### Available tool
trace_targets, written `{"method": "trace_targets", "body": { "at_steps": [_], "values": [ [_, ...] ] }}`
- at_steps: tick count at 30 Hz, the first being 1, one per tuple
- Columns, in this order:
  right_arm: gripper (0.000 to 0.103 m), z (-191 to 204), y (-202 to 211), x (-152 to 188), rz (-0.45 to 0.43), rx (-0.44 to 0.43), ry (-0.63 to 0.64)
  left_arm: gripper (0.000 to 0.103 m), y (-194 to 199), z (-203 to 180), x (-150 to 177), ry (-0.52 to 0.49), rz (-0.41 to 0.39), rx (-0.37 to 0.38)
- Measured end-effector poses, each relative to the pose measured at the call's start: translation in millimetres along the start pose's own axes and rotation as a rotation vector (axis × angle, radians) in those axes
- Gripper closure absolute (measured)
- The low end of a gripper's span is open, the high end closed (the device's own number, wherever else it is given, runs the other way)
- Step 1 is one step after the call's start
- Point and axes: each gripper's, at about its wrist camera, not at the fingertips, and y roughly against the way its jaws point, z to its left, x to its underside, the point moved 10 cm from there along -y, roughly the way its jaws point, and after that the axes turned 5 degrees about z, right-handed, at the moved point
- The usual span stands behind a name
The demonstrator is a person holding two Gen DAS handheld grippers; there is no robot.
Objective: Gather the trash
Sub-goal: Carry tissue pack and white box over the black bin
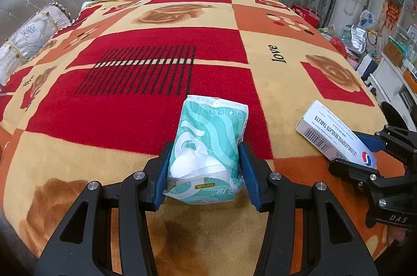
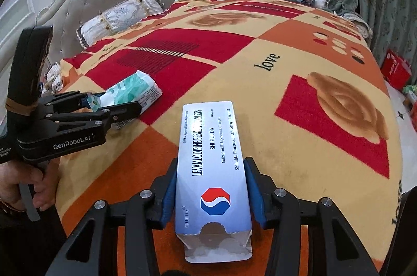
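1. The tissue pack (image 1: 208, 148) lies on the blanket (image 1: 146, 98), long axis running away along the left gripper (image 1: 206, 153), whose fingers pinch its near half.
2. The pill box (image 2: 212, 171) likewise points away; the right gripper (image 2: 211, 169) clamps its near end, open flap nearest.

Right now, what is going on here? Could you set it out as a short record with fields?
Setting: bed with a red, orange and cream patterned blanket, pillows at the far end
Left gripper: jaws closed on a teal tissue pack
Right gripper: jaws closed on a white tablet box, near end flap open
Items: both still low over the blanket; whether they touch it is unclear
Person: a hand holds the left gripper's handle
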Motion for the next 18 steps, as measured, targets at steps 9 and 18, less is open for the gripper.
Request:
{"method": "trace_targets", "body": {
  "at_steps": [9,18],
  "values": [
    [0.058,-16,31,-10,-0.134,0.028,-0.050,0.066,11,-18,-9,-0.059,-0.036,-0.032],
    [0.058,-91,107,6,-0.324,0.196,-0.210,0.066,46,-105,-43,-0.179,-0.126,0.016]
  ]
}}
